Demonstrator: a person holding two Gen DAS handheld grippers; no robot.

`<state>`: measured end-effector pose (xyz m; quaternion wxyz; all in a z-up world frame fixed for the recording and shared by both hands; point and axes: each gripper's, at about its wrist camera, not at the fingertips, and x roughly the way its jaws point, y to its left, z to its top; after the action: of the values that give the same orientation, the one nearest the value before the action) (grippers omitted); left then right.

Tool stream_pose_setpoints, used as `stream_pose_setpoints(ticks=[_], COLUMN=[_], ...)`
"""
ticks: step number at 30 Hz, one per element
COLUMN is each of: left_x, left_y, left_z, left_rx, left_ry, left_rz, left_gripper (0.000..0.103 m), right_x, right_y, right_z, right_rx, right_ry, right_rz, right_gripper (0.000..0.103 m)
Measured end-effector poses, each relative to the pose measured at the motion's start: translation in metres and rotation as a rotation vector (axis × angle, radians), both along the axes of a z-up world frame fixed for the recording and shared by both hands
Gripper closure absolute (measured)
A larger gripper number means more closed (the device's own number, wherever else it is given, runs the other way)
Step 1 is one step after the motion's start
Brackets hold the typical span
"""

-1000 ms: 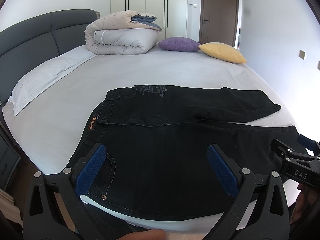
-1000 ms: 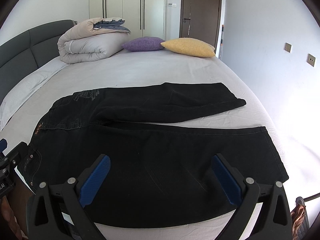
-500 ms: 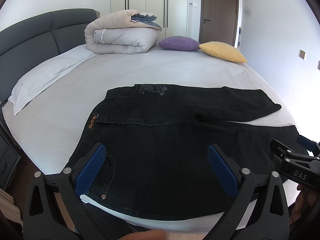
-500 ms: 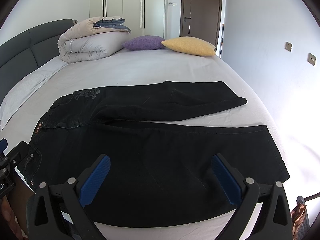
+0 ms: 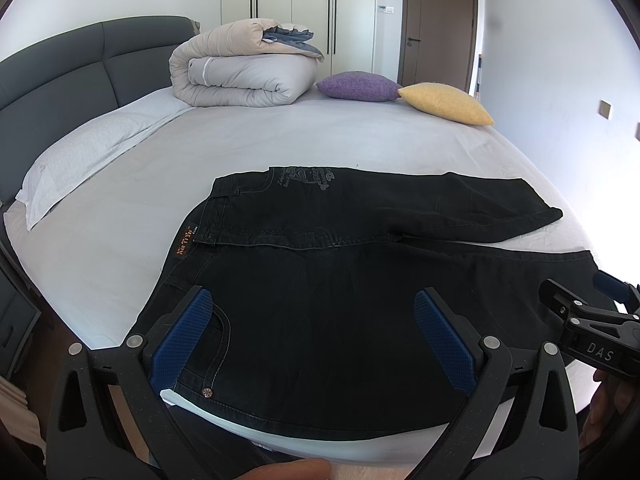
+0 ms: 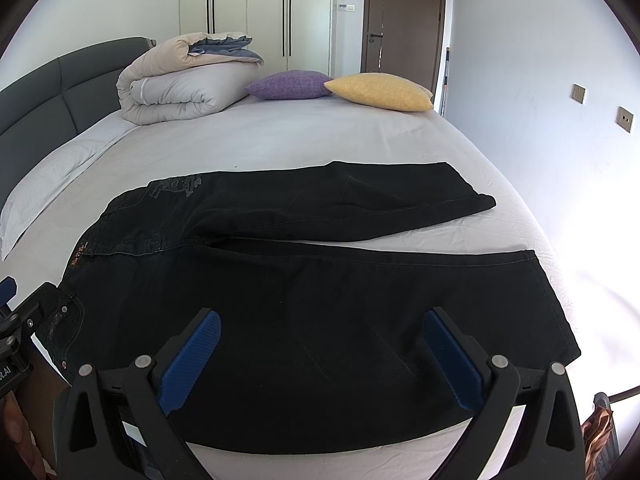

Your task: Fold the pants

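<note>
No change in the last second: my left gripper (image 5: pixel 312 332) and right gripper (image 6: pixel 318 354) still gape over the unfolded black jeans (image 6: pixel 320 300); folding not begun.

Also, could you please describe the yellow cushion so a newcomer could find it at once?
Start at the bed and look to its far edge, by the brown door. Two cushions lie there beside a rolled duvet; the yellow cushion is the rightmost, next to the purple cushion.
</note>
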<state>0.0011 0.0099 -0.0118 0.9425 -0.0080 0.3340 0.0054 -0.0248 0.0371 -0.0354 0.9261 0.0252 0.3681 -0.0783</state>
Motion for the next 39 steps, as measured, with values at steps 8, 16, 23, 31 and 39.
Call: stream_pose_setpoints(ticks=[8,16,23,31,39], left_x=[-0.002,0.011,0.042,0.104,0.253], left_y=[0.003,0.015,0.029,0.044,0.095], left_z=[-0.007,-0.016,-0.039,-0.069,-0.062], left_rx=[-0.006,-0.058,-0.12,-0.1,0.03], left_ry=[0.004,0.018,0.103,0.229,0.195], left_rz=[-0.007,-0.003,-0.099,-0.189,-0.278], left_gripper=[0.0,0.0,0.0,0.0,0.0], right_x=[0.002,0.011,0.038,0.087,0.135], right_y=[0.006,0.009,0.013,0.028,0.019], right_z=[-0.003,-0.007,-0.011,-0.01,-0.017], right_rx=[-0.001,-0.006,0.019,0.029,0.077], right_ry=[0.008,0.033,0.06,0.054,0.091], right_rz=[0.006,0.026,0.1,0.308,0.538], right_gripper=[0.0,0.0,0.0,0.0,0.013])
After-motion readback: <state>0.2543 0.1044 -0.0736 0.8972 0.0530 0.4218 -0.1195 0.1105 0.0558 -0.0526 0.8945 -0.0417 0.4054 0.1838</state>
